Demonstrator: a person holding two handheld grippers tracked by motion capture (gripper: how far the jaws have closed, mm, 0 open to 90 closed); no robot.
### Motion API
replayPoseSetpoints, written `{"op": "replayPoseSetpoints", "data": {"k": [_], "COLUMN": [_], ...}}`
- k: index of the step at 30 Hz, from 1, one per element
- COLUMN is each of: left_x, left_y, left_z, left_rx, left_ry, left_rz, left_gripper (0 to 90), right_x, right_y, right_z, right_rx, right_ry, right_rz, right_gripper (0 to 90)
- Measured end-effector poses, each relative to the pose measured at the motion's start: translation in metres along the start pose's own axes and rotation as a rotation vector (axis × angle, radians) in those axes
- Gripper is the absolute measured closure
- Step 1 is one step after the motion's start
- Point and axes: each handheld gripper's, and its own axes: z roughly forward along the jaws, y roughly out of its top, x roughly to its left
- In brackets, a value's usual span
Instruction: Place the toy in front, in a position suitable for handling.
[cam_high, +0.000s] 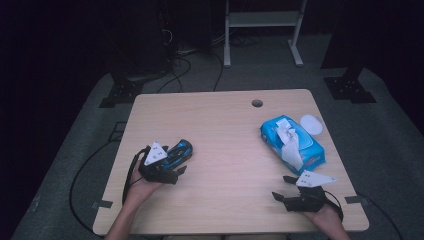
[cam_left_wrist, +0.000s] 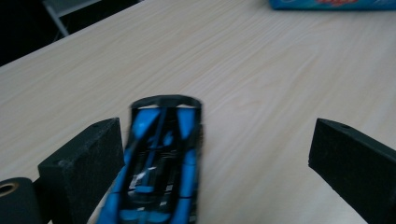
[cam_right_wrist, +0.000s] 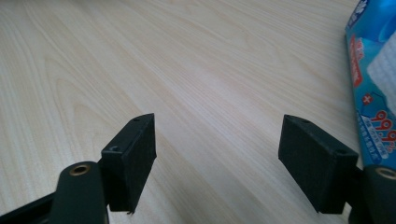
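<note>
2 foam-padded tool jaws flank glossy blue toy car (cam_left_wrist: 161, 172) on woodgrain table (cam_left_wrist: 261, 93).

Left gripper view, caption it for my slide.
Open left gripper straddles a blue-and-black toy car on the light wooden table.

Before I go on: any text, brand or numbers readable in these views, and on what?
"99.9": red digits on the blue wet-wipe pack, right gripper view; a percent sign may follow but is cut off.
Other print on that pack, including red lettering along its side in the left gripper view, is too blurred to read.
Blue toy car between the open left tongs: no readable markings.
Right tongs: open, no lettering.
</note>
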Motion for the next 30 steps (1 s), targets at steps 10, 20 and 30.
{"op": "replayPoseSetpoints", "data": {"k": [10, 20, 30], "left_x": [0.031, 0.04, 0.046], "left_y": [-0.011, -0.021, -0.021], "left_z": [0.022, 0.041, 0.049], "left_rx": [0.1, 0.171, 0.268], "left_ry": [-0.026, -0.073, -0.133], "left_rz": [-0.052, -0.062, -0.023], "left_gripper": [4.5, 5.2, 10.9], "right_x": [0.002, 0.005, 0.006], "right_y": [0.002, 0.002, 0.002], "right_z": [0.004, 0.006, 0.008], "right_rx": [0.01, 0.019, 0.031], "right_ry": [0.011, 0.012, 0.014], "right_rz": [-0.016, -0.026, -0.026], "right_gripper": [26.6, 26.6, 26.6]}}
